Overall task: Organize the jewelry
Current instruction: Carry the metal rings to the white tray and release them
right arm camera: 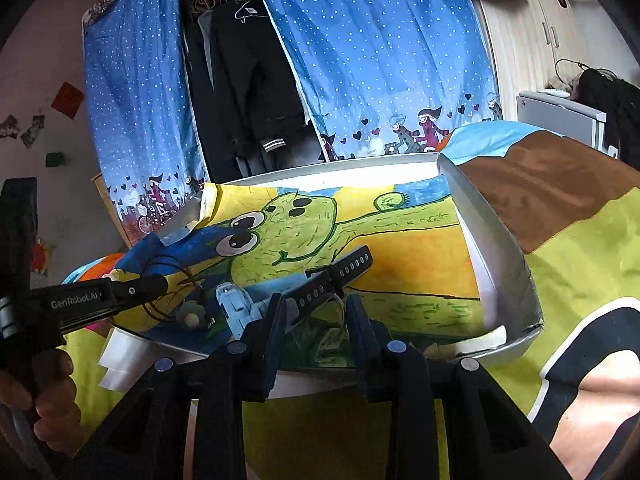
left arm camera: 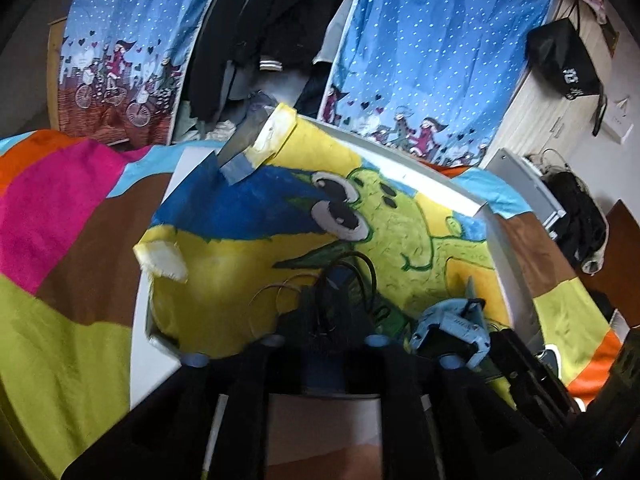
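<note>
A white shallow box (left arm camera: 504, 248) lined with a painted yellow and green cartoon sheet holds the jewelry. My left gripper (left arm camera: 332, 320) sits low over a tangle of black cord (left arm camera: 362, 268), its dark fingers closed together on the cord. Thin wire bangles (left arm camera: 276, 300) lie just left of it. In the right wrist view the left gripper (right arm camera: 158, 282) comes in from the left, held by a hand (right arm camera: 44, 392). My right gripper (right arm camera: 316, 312) stands open, its fingertips either side of a light blue watch's (right arm camera: 236, 308) black strap (right arm camera: 344, 272), without touching it.
The box (right arm camera: 496, 248) rests on a colourful blanket (left arm camera: 72, 240) of pink, brown and lime patches. Blue dotted curtains (right arm camera: 360, 60) and hanging dark clothes (right arm camera: 248, 92) stand behind. A small pale round piece (right arm camera: 193, 319) lies near the watch. A person's leg (right arm camera: 592, 412) is at lower right.
</note>
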### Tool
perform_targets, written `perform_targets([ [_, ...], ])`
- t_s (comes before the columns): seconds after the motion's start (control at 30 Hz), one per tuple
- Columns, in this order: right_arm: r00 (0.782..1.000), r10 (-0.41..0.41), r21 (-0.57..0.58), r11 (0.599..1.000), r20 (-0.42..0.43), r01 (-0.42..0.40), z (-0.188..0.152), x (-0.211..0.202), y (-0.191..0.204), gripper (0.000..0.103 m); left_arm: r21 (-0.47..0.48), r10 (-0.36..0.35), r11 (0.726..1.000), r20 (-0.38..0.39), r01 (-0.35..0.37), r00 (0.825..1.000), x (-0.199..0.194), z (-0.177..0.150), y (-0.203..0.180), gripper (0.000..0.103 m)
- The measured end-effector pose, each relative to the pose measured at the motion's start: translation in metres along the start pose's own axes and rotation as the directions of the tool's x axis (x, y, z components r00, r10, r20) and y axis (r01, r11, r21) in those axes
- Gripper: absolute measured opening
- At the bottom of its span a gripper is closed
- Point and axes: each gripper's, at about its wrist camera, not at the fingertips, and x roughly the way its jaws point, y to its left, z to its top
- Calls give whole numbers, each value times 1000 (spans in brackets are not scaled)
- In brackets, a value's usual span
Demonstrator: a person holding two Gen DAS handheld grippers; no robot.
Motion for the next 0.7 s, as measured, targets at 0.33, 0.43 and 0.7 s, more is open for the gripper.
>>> perform_targets([
  [0.33,998,9,-32,999,60,-7,5,-39,8,66,-25,67,998,133,-64,989,-63,-11,-5,72],
  [0.43,996,23,-52,998,86,-18,5,-60,14,74,-13,95,995,199,-94,975,-90,-21,-10,85],
  [0.7,984,83,-96,993,155,-69,-2,-125,30,99,55,132,986,294,-155,946,-162,-58,-23,89],
])
